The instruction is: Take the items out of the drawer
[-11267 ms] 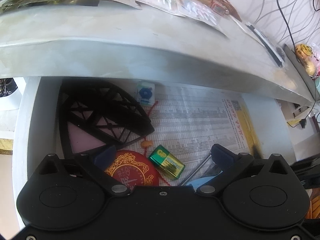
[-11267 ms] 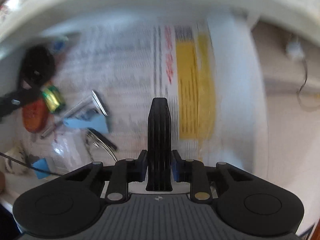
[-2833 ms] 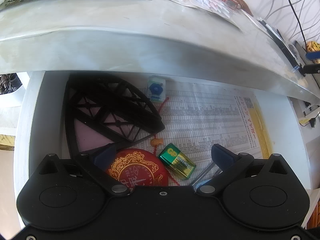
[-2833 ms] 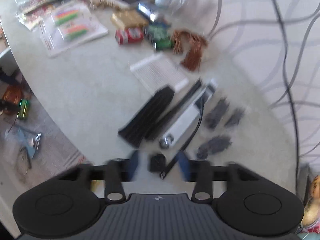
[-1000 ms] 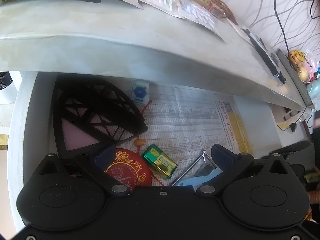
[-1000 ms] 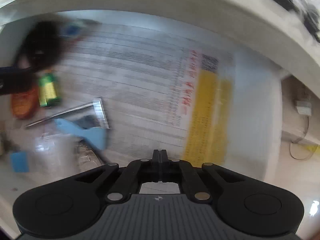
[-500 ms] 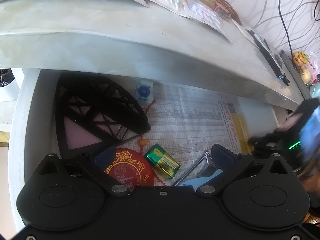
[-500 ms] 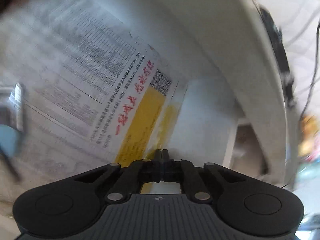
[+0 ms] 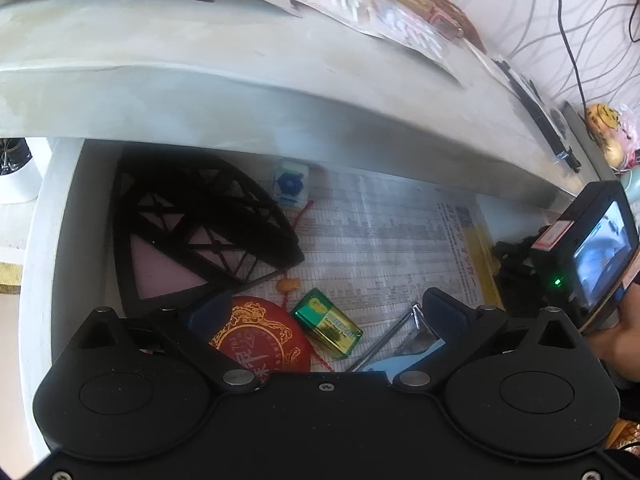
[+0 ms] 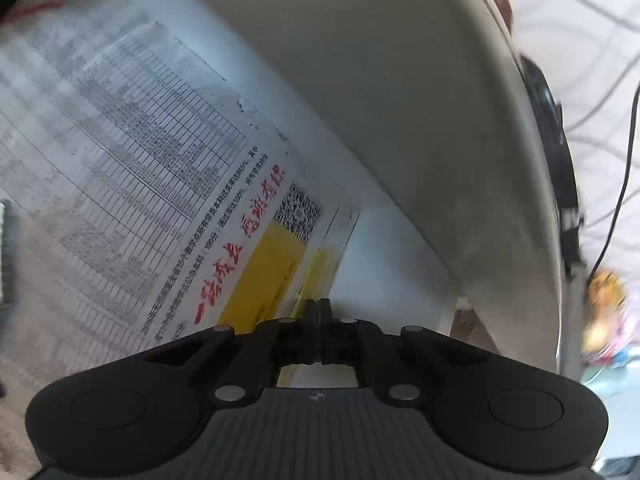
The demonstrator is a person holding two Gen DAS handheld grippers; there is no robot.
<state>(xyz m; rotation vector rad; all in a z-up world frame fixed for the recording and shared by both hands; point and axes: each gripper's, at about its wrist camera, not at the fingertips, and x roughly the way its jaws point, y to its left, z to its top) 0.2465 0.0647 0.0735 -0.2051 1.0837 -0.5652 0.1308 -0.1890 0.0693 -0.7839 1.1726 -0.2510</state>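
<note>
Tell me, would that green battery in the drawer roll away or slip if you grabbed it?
The battery looks boxy with flat sides, so it should stay put rather than roll. Its shiny wrapper may be a bit slippery. It lies flat on the paper, apart from other things, so nudging it would probably just slide it.

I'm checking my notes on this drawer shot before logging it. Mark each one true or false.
1. The right gripper is shut with nothing between its fingers. True.
2. The green battery lies in the drawer beside the red round badge. True.
3. The left gripper is clamped on the battery. False: it is open above it.
4. The drawer is lined with bare wood. False: a printed newspaper sheet covers the bottom.
</note>
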